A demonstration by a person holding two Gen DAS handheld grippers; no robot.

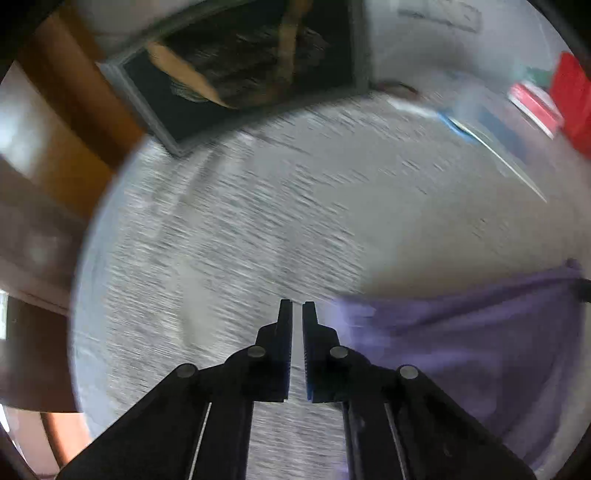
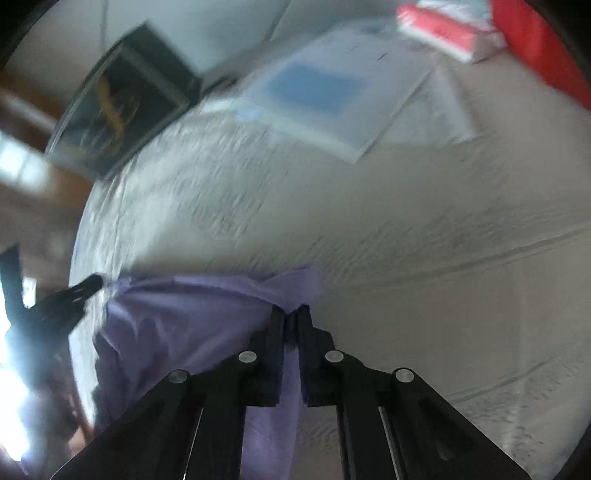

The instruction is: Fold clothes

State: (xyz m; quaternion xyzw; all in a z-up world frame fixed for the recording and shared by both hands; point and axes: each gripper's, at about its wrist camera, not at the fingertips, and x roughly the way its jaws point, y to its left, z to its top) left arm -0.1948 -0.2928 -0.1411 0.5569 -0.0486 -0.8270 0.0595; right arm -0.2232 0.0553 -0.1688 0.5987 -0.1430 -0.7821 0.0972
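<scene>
Both views are blurring with motion. The right gripper [image 2: 293, 314] is pinching the purple cloth [image 2: 184, 325]: its jaws are nearly closed, with a fold of fabric running between them and poking out past the tips. From there the cloth is draping away to the left and down over the pale table [image 2: 424, 240].

The left gripper [image 1: 297, 306] is hanging over bare table [image 1: 240, 240], jaws almost together with a thin gap and nothing showing between them. The cloth [image 1: 461, 339] is lying just to its right, apart from the fingertips.

A dark frame [image 1: 240, 74], papers [image 2: 325, 96] and red items [image 2: 443, 26] are sitting at the table's far side.
</scene>
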